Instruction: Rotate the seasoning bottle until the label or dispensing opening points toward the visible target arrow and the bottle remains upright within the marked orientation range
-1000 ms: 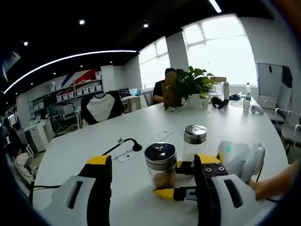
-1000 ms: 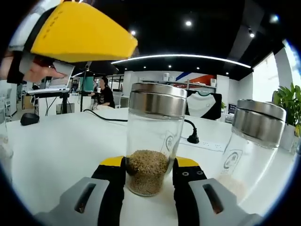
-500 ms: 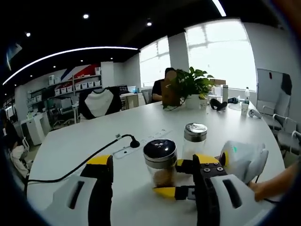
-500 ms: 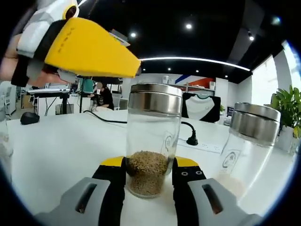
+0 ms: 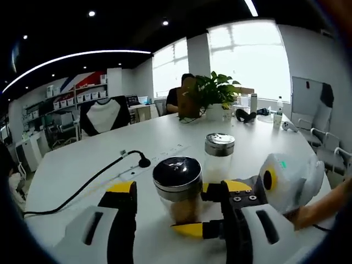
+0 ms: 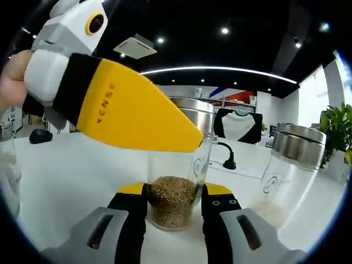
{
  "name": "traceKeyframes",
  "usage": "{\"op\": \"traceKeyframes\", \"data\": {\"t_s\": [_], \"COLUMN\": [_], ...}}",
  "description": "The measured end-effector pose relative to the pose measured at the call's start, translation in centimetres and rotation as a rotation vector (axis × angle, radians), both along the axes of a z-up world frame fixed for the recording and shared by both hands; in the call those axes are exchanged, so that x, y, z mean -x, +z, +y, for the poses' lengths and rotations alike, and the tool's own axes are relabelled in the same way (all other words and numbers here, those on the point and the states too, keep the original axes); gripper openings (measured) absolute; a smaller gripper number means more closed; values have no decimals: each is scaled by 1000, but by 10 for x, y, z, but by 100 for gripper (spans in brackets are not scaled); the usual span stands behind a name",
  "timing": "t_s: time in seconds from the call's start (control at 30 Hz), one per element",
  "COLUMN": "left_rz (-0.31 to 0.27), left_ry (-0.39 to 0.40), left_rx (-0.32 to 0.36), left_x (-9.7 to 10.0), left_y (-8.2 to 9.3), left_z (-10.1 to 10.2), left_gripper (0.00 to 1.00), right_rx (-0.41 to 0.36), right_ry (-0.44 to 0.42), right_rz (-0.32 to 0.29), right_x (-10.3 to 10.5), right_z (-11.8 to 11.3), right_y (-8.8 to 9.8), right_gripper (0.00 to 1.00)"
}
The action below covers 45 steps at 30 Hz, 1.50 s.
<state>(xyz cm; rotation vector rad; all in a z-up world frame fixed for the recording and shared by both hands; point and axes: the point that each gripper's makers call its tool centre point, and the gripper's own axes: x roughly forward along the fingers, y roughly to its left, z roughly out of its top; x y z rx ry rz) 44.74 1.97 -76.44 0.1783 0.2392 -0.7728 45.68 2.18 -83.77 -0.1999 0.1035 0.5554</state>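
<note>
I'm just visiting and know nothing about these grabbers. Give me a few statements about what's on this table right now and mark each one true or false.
1. The jar with brown grains stands upright between the right gripper jaws. True.
2. That jar has lost its lid. False: a metal lid sits on it.
3. A second jar stands on the table beyond the first. True.
4. The left gripper is clamped on the second jar. False: its jaws stand apart, over the jar with grains.
5. A black cable lies across the table. True.
6. A bowl of fruit sits at the far end of the table. False: a potted plant stands there.
</note>
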Motion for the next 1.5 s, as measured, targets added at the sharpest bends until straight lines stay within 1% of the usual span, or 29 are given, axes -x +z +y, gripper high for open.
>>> {"op": "traceKeyframes", "data": {"t_s": [0.03, 0.07, 0.13, 0.23, 0.3, 0.33, 0.47, 0.6, 0.67, 0.83, 0.93, 1.03, 1.13, 1.27, 1.47, 1.5], "left_rz": [-12, -10, 4, 6, 0, 3, 11, 20, 23, 36, 32, 26, 25, 30, 43, 45], "left_ry": [-12, -15, -16, -20, -9, -2, -1, -5, -3, -1, -3, -10, -7, -6, -20, -25], "left_rx": [-1, 2, 19, 15, 6, 8, 17, 13, 10, 42, 34, 8, 7, 19, 43, 36], "left_x": [2, 2, 3, 4, 4, 4, 3, 3, 3, 2, 3, 4, 3, 2, 2, 2], "left_y": [2, 2, 2, 0, 1, 2, 1, -2, -2, -2, -1, -2, -3, -4, -6, -7], "left_z": [-1, -2, -4, -4, -1, 1, 4, 3, 3, 4, 5, 6, 6, 5, 0, 0], "left_gripper": [56, 51, 46, 45, 40, 39, 41, 52, 53, 48, 41, 41, 42, 45, 44, 44], "right_rx": [3, 5, 3, -1, 3, 9, 14, 12, 11, 11, 8, 7, 5, -5, -18, -16], "right_ry": [3, 3, 8, 10, 13, 14, 19, 31, 35, 36, 39, 44, 44, 49, 60, 63], "right_rz": [-3, -4, -4, -1, -4, -6, -8, -14, -16, -14, -8, -4, -2, 4, 16, 17], "right_x": [1, 1, 1, 2, 2, 3, 4, 6, 7, 7, 8, 9, 10, 11, 15, 16], "right_z": [1, 1, 2, 4, 4, 4, 6, 10, 11, 10, 10, 11, 12, 14, 17, 18], "right_y": [0, 0, 0, 0, 0, 0, 1, 3, 3, 3, 2, 1, 1, 2, 1, 0], "right_gripper": [36, 36, 36, 36, 36, 36, 36, 36, 36, 36, 36, 36, 36, 36, 37, 37]}}
